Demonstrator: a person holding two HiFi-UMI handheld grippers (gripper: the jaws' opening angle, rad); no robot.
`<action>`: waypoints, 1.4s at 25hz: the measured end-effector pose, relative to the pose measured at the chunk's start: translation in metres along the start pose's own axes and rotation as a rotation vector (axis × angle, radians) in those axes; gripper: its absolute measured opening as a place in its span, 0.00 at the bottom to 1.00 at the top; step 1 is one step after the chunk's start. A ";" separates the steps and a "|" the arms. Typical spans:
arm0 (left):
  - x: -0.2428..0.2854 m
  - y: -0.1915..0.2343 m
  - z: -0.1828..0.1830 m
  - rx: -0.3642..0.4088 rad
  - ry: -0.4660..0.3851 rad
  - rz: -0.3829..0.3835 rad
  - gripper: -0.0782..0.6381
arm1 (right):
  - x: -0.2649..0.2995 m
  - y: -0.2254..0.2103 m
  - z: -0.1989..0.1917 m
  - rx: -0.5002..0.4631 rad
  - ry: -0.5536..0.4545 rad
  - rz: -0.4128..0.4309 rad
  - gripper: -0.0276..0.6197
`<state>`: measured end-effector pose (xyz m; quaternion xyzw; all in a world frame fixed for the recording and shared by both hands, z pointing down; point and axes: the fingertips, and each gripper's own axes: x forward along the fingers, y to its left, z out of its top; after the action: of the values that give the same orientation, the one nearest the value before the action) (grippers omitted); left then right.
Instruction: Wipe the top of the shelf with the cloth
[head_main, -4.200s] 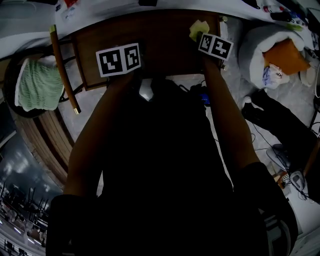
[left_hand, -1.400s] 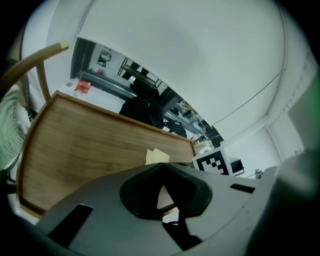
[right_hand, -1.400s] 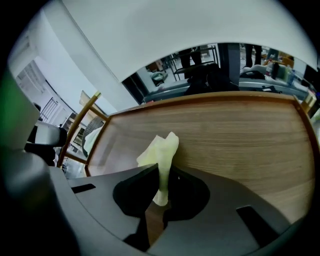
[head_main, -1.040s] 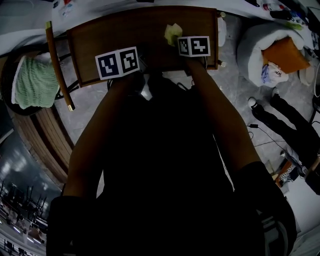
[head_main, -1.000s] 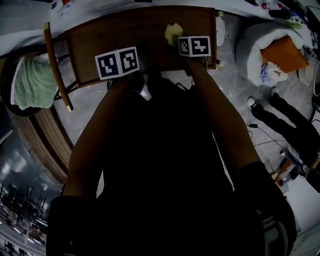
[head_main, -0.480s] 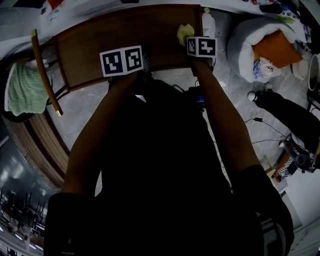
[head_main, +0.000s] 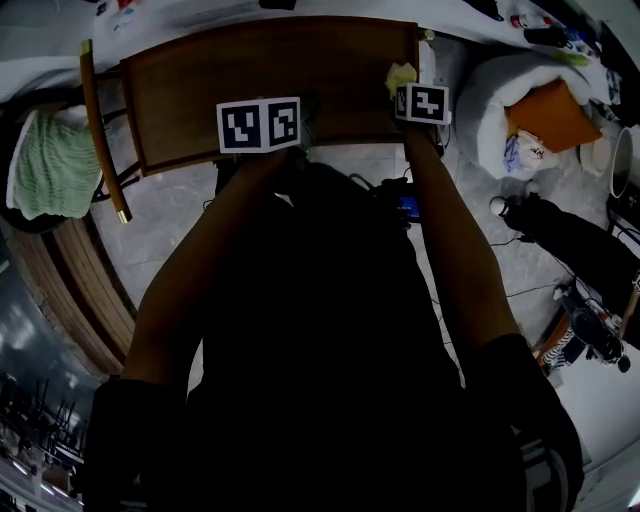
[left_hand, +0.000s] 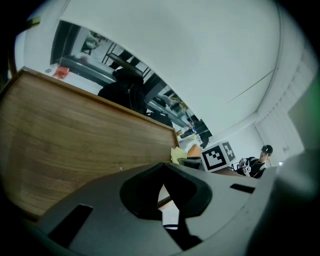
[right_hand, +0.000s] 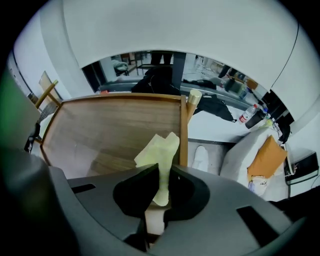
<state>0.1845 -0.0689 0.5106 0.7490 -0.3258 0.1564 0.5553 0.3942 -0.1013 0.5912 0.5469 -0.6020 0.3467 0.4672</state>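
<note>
At the 3 o'clock edge of the shelf top (head_main: 250, 60), your right gripper (right_hand: 161, 181), clamped on the cloth (right_hand: 159, 147), has swept from the middle, so this stroke looks finished; your left gripper (left_hand: 162, 192), jaws together, holds nothing.

Matt wood shelf (head_main: 230, 70) w/ thin cloth (right_hand: 159, 150)

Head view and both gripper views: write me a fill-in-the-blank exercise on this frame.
The right gripper is shut on a pale ____ cloth. The left gripper, jaws together, holds ____. The cloth sits at the right edge of a brown shelf top made of ____.
Missing words: yellow; nothing; wood.
</note>
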 end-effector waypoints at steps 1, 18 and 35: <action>-0.004 0.003 0.000 -0.001 -0.001 -0.002 0.12 | -0.001 0.002 0.002 0.008 -0.007 -0.004 0.11; -0.219 0.143 0.019 -0.025 -0.088 0.237 0.12 | -0.044 0.378 0.079 -0.072 -0.184 0.536 0.11; -0.313 0.212 0.008 -0.017 -0.076 0.280 0.12 | -0.007 0.574 0.036 -0.281 0.008 0.695 0.11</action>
<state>-0.1881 -0.0140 0.4758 0.6969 -0.4495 0.2010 0.5215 -0.1768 -0.0392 0.6265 0.2390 -0.7917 0.4008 0.3942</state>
